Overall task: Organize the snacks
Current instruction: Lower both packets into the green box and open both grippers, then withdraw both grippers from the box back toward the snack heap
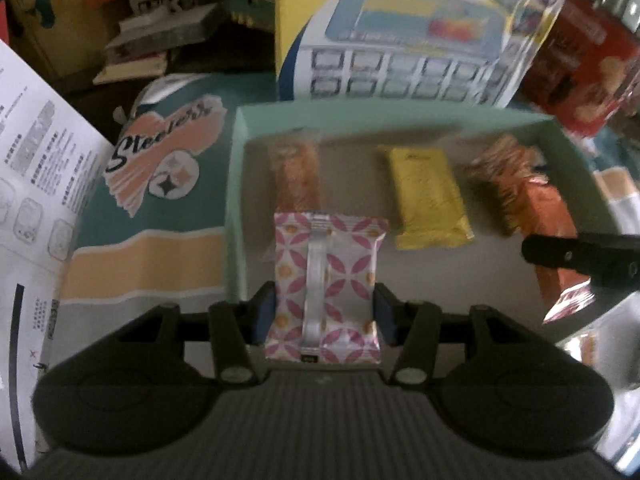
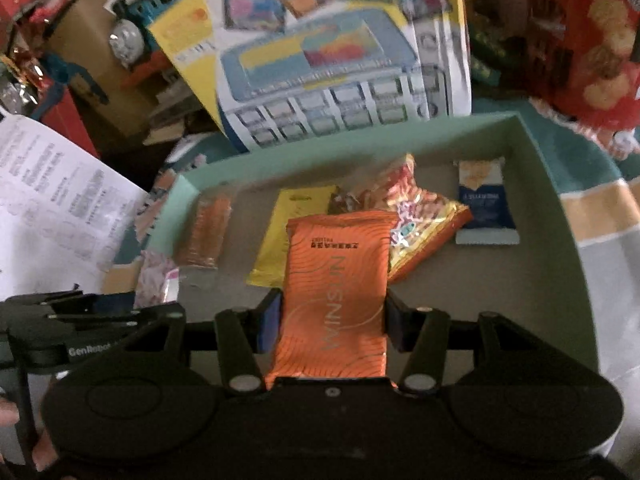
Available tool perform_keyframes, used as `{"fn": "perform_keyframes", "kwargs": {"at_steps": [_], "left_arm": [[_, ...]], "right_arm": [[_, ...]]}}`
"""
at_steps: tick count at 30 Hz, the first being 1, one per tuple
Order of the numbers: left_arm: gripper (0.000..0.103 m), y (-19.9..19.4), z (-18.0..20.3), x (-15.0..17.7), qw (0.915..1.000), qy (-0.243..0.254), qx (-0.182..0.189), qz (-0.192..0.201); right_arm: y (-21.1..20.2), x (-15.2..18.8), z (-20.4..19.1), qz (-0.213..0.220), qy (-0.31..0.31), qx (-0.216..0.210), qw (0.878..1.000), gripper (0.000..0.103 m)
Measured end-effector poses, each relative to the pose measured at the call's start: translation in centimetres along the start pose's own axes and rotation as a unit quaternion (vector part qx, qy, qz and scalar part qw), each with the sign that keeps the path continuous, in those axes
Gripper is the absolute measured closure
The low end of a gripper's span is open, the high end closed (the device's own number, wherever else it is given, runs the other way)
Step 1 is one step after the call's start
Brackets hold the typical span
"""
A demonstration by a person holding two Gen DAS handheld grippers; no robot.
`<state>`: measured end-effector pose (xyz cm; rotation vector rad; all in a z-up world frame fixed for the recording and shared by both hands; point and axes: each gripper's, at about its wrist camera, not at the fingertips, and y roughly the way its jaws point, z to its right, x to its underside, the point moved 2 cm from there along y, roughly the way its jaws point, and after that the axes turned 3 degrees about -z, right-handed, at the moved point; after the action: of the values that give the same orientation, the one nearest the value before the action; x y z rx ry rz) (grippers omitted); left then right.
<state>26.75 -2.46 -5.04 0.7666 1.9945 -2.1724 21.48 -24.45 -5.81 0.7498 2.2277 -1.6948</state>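
Pink-patterned snack packet (image 1: 325,292) sits clamped by its sides in the left gripper (image 1: 325,316), held over the near-left part of the mint-green box (image 1: 236,184). Right gripper (image 2: 332,320) jaws pinch an orange snack bar (image 2: 338,280) above the box middle. Both look carried in for placing beside the yellow packet (image 1: 430,196) and other snacks already lying flat inside.

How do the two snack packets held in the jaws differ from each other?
The pink-patterned packet, in the left gripper, is white with pink petal shapes and orange dots; the orange packet, in the right gripper, is plain orange with wavy lines and lettering. The pink-patterned packet shows its back seam strip; the orange packet shows a printed face. Both are sealed, clamped at their sides and held above the green box.
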Motion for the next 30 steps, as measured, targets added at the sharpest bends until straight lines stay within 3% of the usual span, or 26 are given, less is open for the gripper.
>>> {"fn": "perform_keyframes", "kwargs": {"at_steps": [5, 6, 7, 8, 10, 14, 22, 30], "left_arm": [[0.048, 1.5, -0.5, 0.3, 0.9999, 0.001, -0.007, -0.014], [0.04, 1.5, -0.3, 0.4, 0.9999, 0.003, -0.003, -0.015], [0.023, 1.3, -0.1, 0.4, 0.9999, 0.007, 0.0, -0.012], [0.014, 1.0, 0.2, 0.4, 0.9999, 0.01, -0.004, -0.006], [0.002, -0.1, 0.8, 0.7, 0.9997, 0.018, -0.006, 0.017], [0.0, -2.0, 1.6, 1.2, 0.9986, 0.029, -0.023, 0.037], [0.0, -5.4, 1.4, 3.9, 0.999, 0.016, -0.017, 0.039], [0.0, -7.4, 0.7, 9.1, 0.9995, 0.01, -0.014, 0.025]], "right_arm": [[1.6, 0.2, 0.8, -0.015, 0.011, 0.0, 1.0, 0.047], [1.6, 0.3, 0.9, -0.017, 0.012, 0.003, 1.0, 0.041], [1.5, 0.4, 0.9, -0.019, 0.014, 0.005, 1.0, 0.033], [1.3, 0.3, 1.0, -0.016, 0.017, 0.005, 1.0, 0.019], [0.2, 0.6, 1.0, 0.0, 0.018, 0.001, 1.0, 0.008], [-2.5, 1.0, 1.0, 0.023, 0.008, 0.007, 1.0, 0.0], [-6.9, 3.1, 0.9, 0.042, 0.005, 0.005, 0.999, 0.0], [-9.3, 7.6, -0.3, 0.03, -0.002, -0.007, 1.0, 0.0]]}}
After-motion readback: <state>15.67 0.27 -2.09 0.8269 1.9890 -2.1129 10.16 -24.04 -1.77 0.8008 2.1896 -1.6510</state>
